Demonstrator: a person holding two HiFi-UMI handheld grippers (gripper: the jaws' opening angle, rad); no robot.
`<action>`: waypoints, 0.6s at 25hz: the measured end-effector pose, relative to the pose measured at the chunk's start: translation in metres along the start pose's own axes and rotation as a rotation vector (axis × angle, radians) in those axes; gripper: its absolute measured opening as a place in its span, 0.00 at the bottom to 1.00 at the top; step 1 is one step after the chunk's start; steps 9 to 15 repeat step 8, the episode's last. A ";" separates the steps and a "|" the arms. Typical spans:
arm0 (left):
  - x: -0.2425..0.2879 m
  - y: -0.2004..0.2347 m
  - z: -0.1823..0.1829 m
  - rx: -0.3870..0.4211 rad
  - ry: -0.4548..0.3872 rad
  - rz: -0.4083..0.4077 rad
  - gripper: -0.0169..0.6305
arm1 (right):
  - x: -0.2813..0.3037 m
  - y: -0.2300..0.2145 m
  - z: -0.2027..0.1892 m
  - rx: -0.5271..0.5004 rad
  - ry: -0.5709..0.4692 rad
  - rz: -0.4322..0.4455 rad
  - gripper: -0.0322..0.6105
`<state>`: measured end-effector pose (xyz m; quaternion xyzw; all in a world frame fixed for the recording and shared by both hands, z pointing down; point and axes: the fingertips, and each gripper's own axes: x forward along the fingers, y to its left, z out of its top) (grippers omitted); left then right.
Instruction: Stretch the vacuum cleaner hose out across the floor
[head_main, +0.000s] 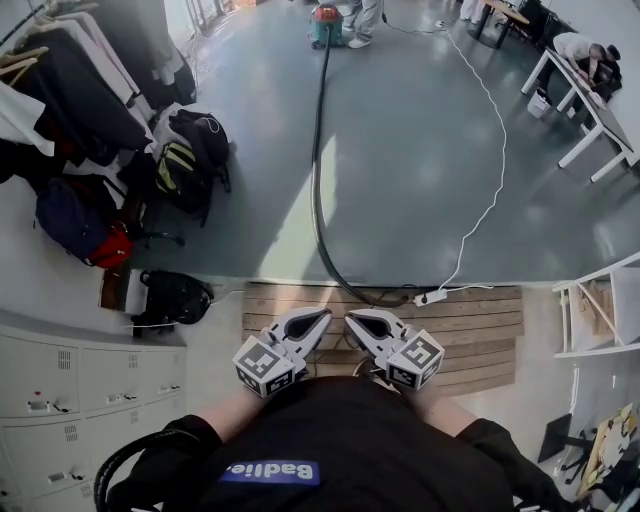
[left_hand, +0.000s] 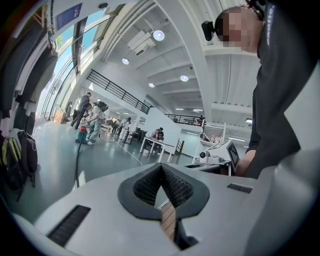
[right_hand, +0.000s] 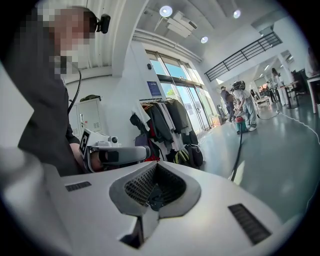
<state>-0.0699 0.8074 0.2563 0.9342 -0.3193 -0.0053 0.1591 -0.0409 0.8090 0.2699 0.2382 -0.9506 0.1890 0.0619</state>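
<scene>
1. Left gripper: held low in front of the person's torso, over the slatted wooden platform. Its jaws are pressed together with nothing between them, as the left gripper view confirms.
2. Right gripper: just beside the left one, tips angled toward it. Its jaws are likewise closed and empty in the right gripper view.
3. Vacuum cleaner hose: a black line lying on the grey floor. It runs from the vacuum cleaner at the far end, in a gentle bow, to the platform's far edge, where it curls to the right.
4. Neither gripper touches the hose.
5. White cable: runs roughly parallel on the right and ends at a power strip on the platform edge, near the hose end.
6. Open floor: a broad bare band lies between hose and cable, and another left of the hose.
7. Left boundary: backpacks, a clothes rack and lockers.
8. Right boundary: a white table and a white shelf.
9. A person stands just beside the vacuum cleaner.
</scene>
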 end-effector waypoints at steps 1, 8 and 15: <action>-0.001 -0.001 0.000 0.000 0.001 0.000 0.04 | 0.000 0.002 -0.001 0.002 -0.005 0.006 0.06; -0.004 -0.006 0.000 0.003 0.004 -0.001 0.04 | -0.006 0.004 -0.008 0.003 -0.005 0.007 0.06; -0.004 -0.006 0.000 0.003 0.004 -0.001 0.04 | -0.006 0.004 -0.008 0.003 -0.005 0.007 0.06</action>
